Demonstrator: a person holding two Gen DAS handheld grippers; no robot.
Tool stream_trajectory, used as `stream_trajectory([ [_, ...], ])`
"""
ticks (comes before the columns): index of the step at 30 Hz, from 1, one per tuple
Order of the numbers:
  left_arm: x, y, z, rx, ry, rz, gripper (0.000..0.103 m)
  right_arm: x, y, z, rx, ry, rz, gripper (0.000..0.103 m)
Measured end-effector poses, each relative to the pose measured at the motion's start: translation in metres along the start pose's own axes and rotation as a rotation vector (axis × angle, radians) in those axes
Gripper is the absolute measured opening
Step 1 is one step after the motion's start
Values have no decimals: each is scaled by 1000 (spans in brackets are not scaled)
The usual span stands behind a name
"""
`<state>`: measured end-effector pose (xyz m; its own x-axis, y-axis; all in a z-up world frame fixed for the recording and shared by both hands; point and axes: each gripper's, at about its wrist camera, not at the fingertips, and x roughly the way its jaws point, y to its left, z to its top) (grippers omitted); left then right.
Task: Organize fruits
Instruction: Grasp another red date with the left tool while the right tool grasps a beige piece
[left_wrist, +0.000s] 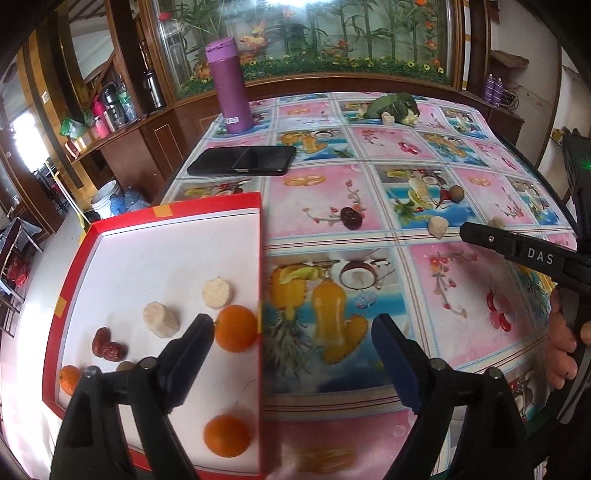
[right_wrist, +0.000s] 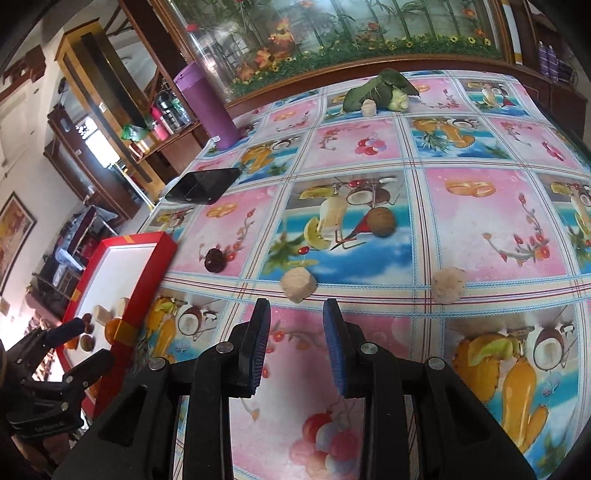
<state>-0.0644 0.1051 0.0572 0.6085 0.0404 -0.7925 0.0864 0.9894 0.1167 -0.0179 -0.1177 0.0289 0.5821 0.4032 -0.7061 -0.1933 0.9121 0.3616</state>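
A red box with a white floor (left_wrist: 159, 258) sits at the table's left edge and holds oranges (left_wrist: 235, 328), two pale fruit chunks (left_wrist: 160, 318) and red dates (left_wrist: 107, 345). My left gripper (left_wrist: 293, 326) is open and empty, straddling the box's right wall. My right gripper (right_wrist: 296, 312) is open and empty, just short of a pale chunk (right_wrist: 298, 283) on the cloth. Another pale chunk (right_wrist: 448, 285), a brown round fruit (right_wrist: 380, 220) and a dark fruit (right_wrist: 215, 259) lie loose on the table. The box also shows in the right wrist view (right_wrist: 122, 273).
A purple flask (left_wrist: 229, 86) and a black phone (left_wrist: 242, 160) are at the far left of the table. A leafy green vegetable with a pale piece (right_wrist: 380, 92) lies at the far edge. The right gripper's body (left_wrist: 535, 254) reaches in from the right.
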Motion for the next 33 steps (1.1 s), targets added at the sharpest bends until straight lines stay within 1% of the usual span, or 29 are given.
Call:
stream_trajectory([
  [4, 6, -15, -4, 20, 19, -21, 90, 1, 0, -2, -6, 4, -3, 29],
  [7, 10, -20, -7, 29, 30, -22, 90, 3, 3, -2, -24, 5, -18, 29],
  [13, 17, -19, -9, 14, 45, -23, 90, 14, 13, 3, -74, 13, -30, 29],
  [16, 21, -17, -8, 8, 53, -19, 91, 22, 16, 6, -98, 19, -49, 29],
  [23, 30, -18, 7, 16, 56, 4, 92, 42, 19, 14, -131, 51, -83, 29],
  [26, 36, -17, 16, 6, 61, 10, 94, 41, 19, 14, -144, 39, -94, 28],
  [28, 42, -18, 21, -3, 69, 18, 95, 40, 19, 14, -157, 41, -101, 25],
  [33, 54, -22, 34, -18, 81, 24, 95, 37, 15, 14, -163, 51, -96, 24],
])
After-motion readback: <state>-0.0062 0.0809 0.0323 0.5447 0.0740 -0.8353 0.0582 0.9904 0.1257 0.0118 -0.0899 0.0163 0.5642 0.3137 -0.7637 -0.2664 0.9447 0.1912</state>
